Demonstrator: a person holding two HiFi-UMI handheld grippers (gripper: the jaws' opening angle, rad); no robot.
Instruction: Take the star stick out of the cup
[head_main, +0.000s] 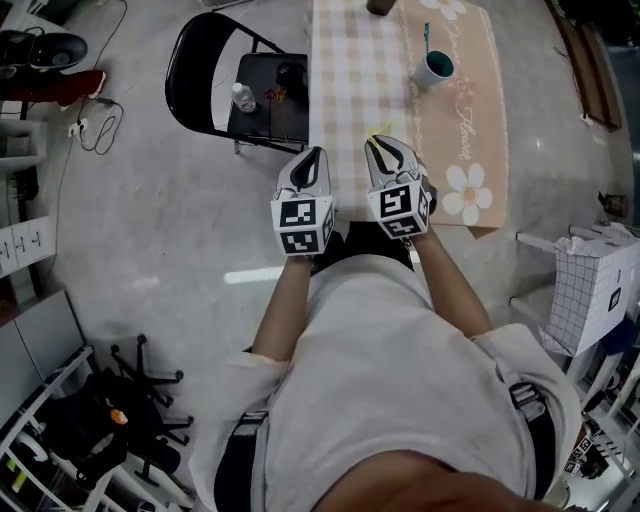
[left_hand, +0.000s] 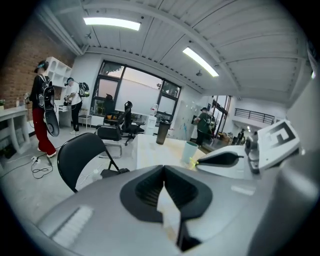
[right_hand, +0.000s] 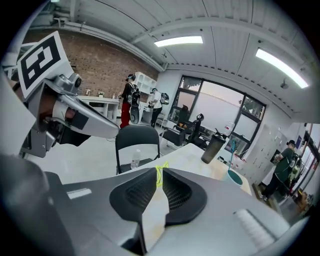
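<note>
A teal cup stands on the peach mat of the table, with a thin teal stick upright in it. A small yellow star stick lies at the near table edge, just at the tips of my right gripper. In the right gripper view the star stick shows in the narrow gap at the tips of my right gripper; the jaws stand slightly apart. My left gripper hovers beside it to the left, shut and empty. The cup is well beyond both.
A black folding chair with a small bottle on its seat stands left of the table. A dark tumbler sits at the table's far end. A white box is at the right. People stand far off.
</note>
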